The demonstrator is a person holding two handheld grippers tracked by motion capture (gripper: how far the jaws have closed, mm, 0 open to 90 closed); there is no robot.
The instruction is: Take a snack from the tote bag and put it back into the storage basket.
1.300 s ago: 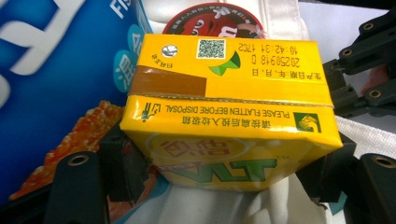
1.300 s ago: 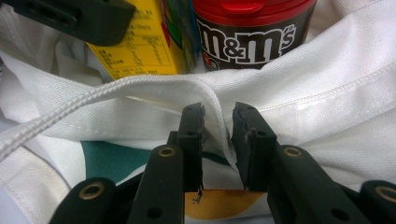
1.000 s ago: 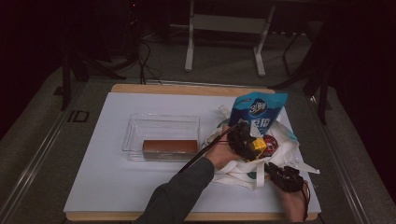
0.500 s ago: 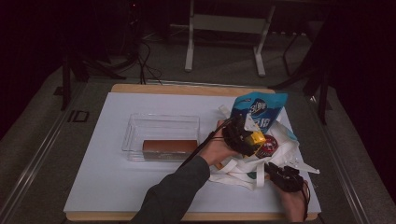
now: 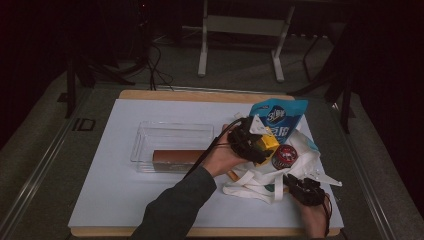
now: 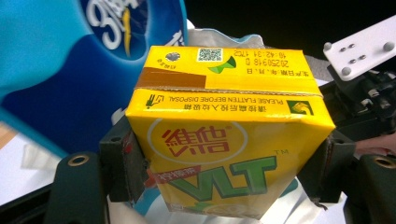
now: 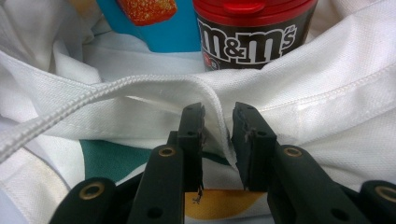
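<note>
While the left gripper [image 5: 257,145] clamps a yellow drink carton [image 6: 229,130] by its two sides, the carton hangs in the air above the white cloth bag [image 5: 260,177] at the right side of the worktop [image 5: 115,200]. In the left gripper view the carton sits square between the black pads, its top face with a foil straw hole and a printed code turned toward the camera, and a blue snack pouch [image 6: 60,70] lies just behind it to the left. In the high view that pouch rests at the far edge of the bag, and a red-lidded candy jar [image 5: 285,156] stands in the bag just to the right of the carton. The right gripper [image 7: 218,135] is low at the near edge of the bag; its jaws stand close together and pinch a fold of the white cloth hem between them, with the jar upright beyond the hem. To the left of the bag, a clear plastic tray [image 5: 150,140] sits on the worktop with a brown box [image 5: 175,157] lying along its near wall.
</note>
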